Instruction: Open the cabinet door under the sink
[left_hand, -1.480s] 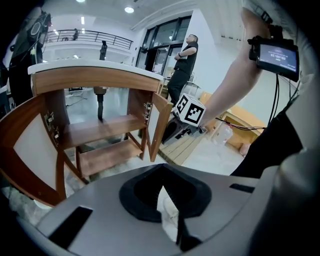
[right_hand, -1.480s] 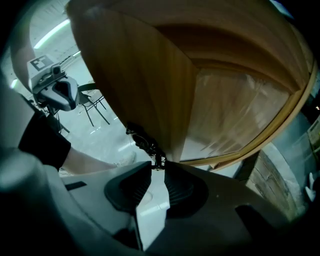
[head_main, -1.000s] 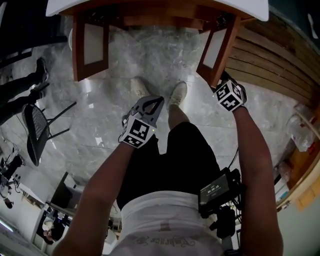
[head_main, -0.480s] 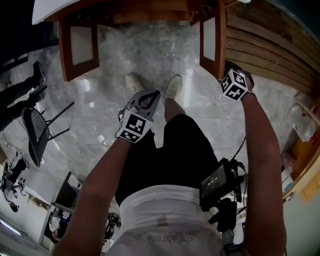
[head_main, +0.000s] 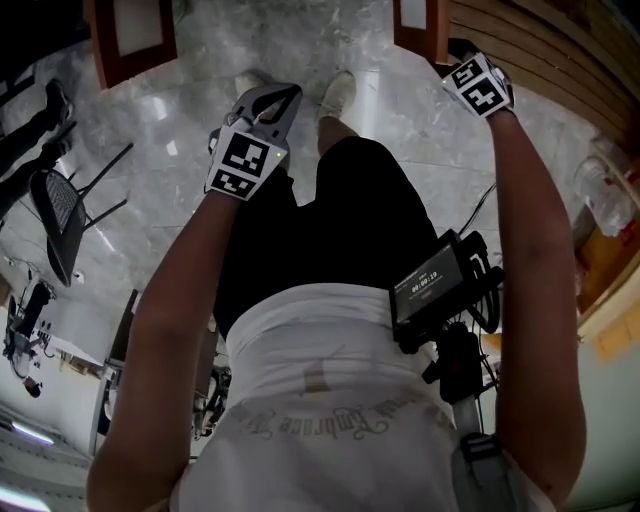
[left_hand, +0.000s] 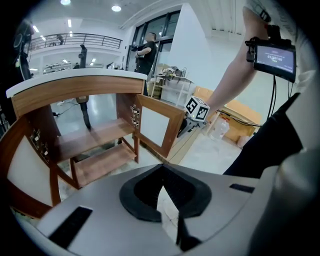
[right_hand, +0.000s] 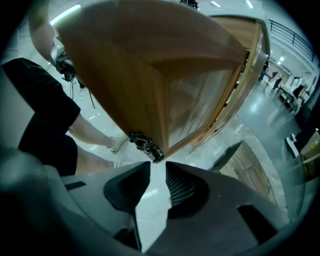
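Note:
The wooden cabinet (left_hand: 95, 135) under the white counter stands with both doors swung out. Its right door (head_main: 420, 22) has a frosted panel and a dark metal handle (right_hand: 146, 145). My right gripper (head_main: 456, 52) hangs by that door's lower corner. In the right gripper view its jaws (right_hand: 157, 172) are opening, with nothing between them; the handle sits just past the tips. My left gripper (head_main: 283, 96) is shut and empty, held over the floor in front of the person's legs. The left door (head_main: 130, 35) is open too.
A black chair (head_main: 60, 225) stands on the marble floor at the left, with another person's legs (head_main: 35, 130) beyond it. A slatted wooden wall (head_main: 545, 60) runs along the right, with a plastic bag (head_main: 600, 190) beside it. The wearer's shoes (head_main: 338, 92) are near the cabinet.
The right door has swung wider. Both grippers sit higher in the head view, and the cabinet has slid toward its top edge. The right gripper stays by the door's corner.

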